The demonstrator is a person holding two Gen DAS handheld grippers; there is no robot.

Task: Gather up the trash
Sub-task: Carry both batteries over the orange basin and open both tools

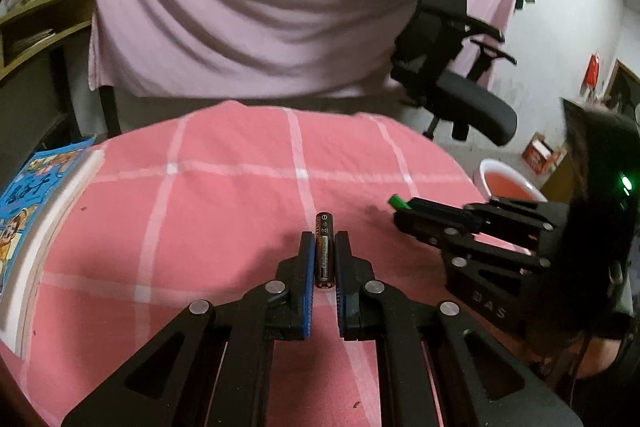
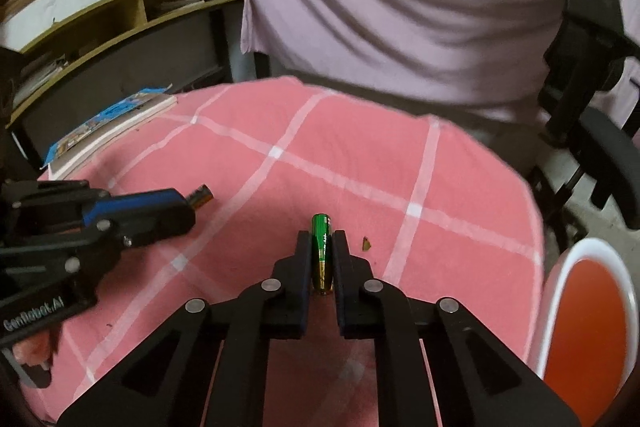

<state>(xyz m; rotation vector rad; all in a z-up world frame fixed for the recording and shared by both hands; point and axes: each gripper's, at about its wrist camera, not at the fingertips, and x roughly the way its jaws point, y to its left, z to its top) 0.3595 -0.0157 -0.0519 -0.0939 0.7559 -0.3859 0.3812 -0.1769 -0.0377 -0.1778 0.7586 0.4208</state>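
Two batteries: one black battery point(image 1: 324, 251) and one green battery point(image 2: 322, 251). Two grippers: the left gripper point(image 1: 324, 239) and the right gripper point(image 2: 322, 239). One pink checked cloth point(image 1: 224, 195), one book point(image 1: 36, 211) at far left, one office chair point(image 1: 452, 67) far right, one white-rimmed bin point(image 2: 588, 311) near right, one small scrap point(image 2: 365, 243).

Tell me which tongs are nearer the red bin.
Right. The right tongs, gripping a green battery, sit beside the red bin; the left tongs are farther across the cloth.
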